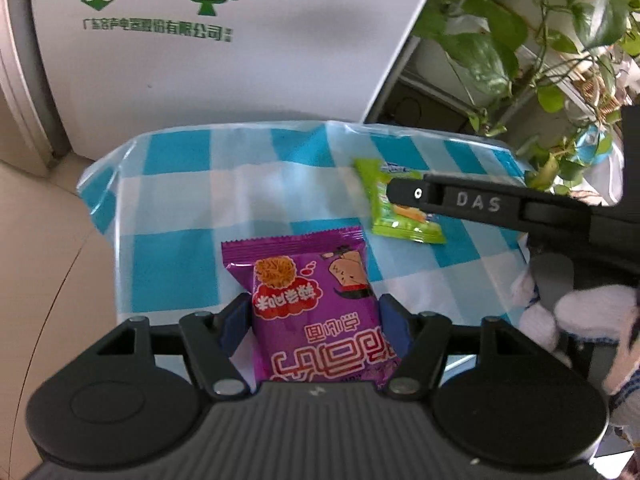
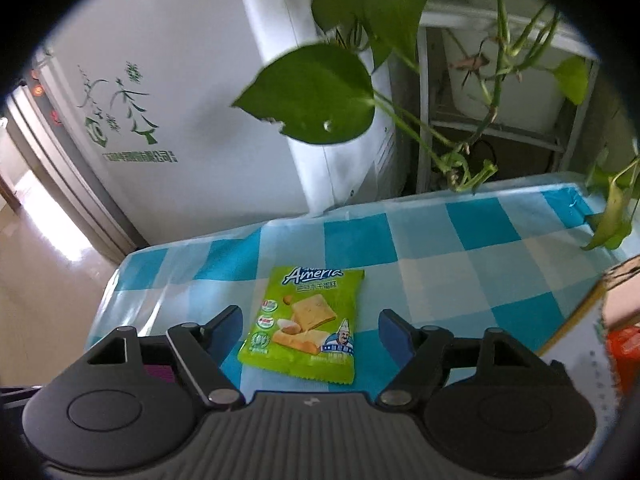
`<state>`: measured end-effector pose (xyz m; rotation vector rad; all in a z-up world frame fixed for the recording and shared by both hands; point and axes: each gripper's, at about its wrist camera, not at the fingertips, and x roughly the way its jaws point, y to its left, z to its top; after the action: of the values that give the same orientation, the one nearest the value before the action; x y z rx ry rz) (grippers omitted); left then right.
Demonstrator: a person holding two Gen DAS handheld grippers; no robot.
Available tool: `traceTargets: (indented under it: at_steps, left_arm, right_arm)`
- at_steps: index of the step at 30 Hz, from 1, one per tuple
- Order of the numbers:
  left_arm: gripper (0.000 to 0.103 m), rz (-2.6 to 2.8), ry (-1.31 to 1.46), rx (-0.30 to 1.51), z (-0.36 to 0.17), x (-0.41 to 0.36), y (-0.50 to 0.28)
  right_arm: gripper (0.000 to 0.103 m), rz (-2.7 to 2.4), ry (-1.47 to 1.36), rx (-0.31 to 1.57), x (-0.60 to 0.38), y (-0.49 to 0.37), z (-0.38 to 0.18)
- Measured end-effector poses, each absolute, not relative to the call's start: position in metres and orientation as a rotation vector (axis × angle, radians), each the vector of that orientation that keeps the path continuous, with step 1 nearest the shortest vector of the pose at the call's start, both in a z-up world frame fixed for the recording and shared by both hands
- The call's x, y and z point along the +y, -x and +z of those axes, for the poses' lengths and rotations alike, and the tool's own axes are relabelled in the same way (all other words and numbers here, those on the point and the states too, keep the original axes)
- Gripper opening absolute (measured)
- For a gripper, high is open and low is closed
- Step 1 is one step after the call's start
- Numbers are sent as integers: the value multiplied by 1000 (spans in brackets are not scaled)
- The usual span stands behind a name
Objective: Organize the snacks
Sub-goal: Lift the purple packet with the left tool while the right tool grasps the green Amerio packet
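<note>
My left gripper [image 1: 314, 312] is shut on a purple snack packet [image 1: 316, 304], its blue pads pressing both sides of the pack above the blue-and-white checked tablecloth [image 1: 180, 200]. A green "Ameria" cracker packet [image 2: 306, 326] lies flat on the cloth; it also shows in the left wrist view [image 1: 404, 216]. My right gripper [image 2: 310, 328] is open, its fingers either side of the green packet and just above it. Its black finger [image 1: 460, 200] reaches across the green packet in the left wrist view. A bit of the purple packet [image 2: 158, 372] shows at lower left in the right wrist view.
A white appliance [image 1: 224, 40] with green print stands behind the table. A leafy vine plant [image 2: 320, 96] hangs over the table's far right. A cardboard box [image 2: 616, 292] and an orange item [image 2: 624, 352] sit at the right edge. The table's left edge [image 1: 104, 208] drops to tiled floor.
</note>
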<state>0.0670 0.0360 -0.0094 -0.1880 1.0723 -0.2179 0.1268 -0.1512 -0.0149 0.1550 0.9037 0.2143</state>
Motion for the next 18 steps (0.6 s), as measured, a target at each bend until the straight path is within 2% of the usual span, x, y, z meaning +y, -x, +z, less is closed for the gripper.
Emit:
traceTargets:
  at_steps: [13,16,18]
  left_arm:
    - [70,-192,199,1072,-11,39,-68]
    - [73,-192,189,1078,-14,36,-71]
    - [74,-193,169,1080,-17,32,-71]
  right_arm:
    - [85,151,26,880,-119,-131,-34]
    - [76,142,66,853,-115,-129,-37]
    - [66,143,71,853,-116,-129,-35]
